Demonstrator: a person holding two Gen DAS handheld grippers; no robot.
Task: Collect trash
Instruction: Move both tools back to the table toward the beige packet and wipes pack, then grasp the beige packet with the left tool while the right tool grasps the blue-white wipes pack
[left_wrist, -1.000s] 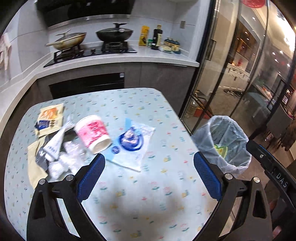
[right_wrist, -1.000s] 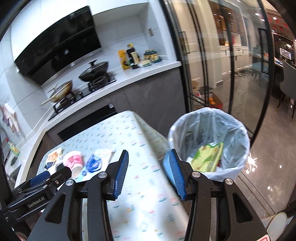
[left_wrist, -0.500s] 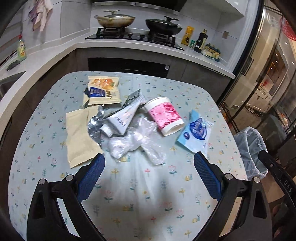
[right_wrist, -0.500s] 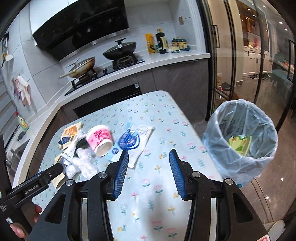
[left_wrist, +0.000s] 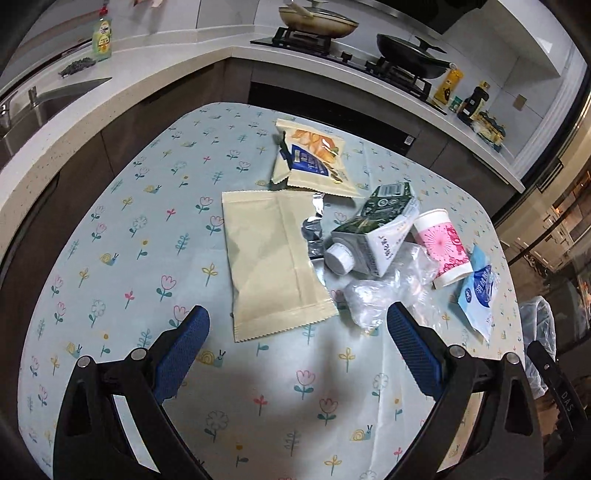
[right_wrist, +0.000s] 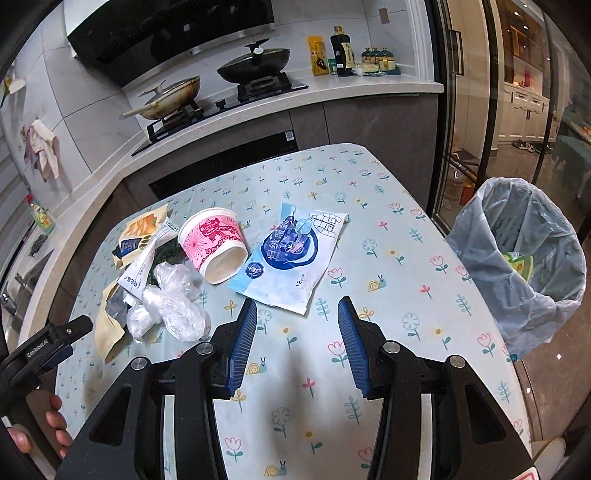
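Note:
Trash lies on the flowered table (left_wrist: 122, 266): a beige pouch (left_wrist: 269, 262), a snack bag (left_wrist: 314, 158), a flattened carton with a white cap (left_wrist: 373, 232), crumpled clear plastic (left_wrist: 384, 295), a pink paper cup (left_wrist: 441, 243) on its side and a blue-white packet (left_wrist: 478, 295). My left gripper (left_wrist: 297, 341) hovers open just short of the beige pouch, nothing between its fingers. My right gripper (right_wrist: 297, 332) is open and empty above the table, just in front of the blue-white packet (right_wrist: 291, 254); the pink cup (right_wrist: 214, 243) and clear plastic (right_wrist: 170, 306) lie to its left. The left gripper's body (right_wrist: 40, 350) shows at the lower left.
A bin lined with a clear bag (right_wrist: 524, 266) stands off the table's right edge, a green wrapper (right_wrist: 519, 264) inside. Behind the table run a counter, a stove with two pans (right_wrist: 255, 64) and bottles (right_wrist: 340, 51). A hand (right_wrist: 40, 432) holds the left gripper.
Both grippers swung left from the bin side toward the trash pile and came lower. The left view now centres on the beige pouch, the right on the blue-white packet. Jaw openings look unchanged.

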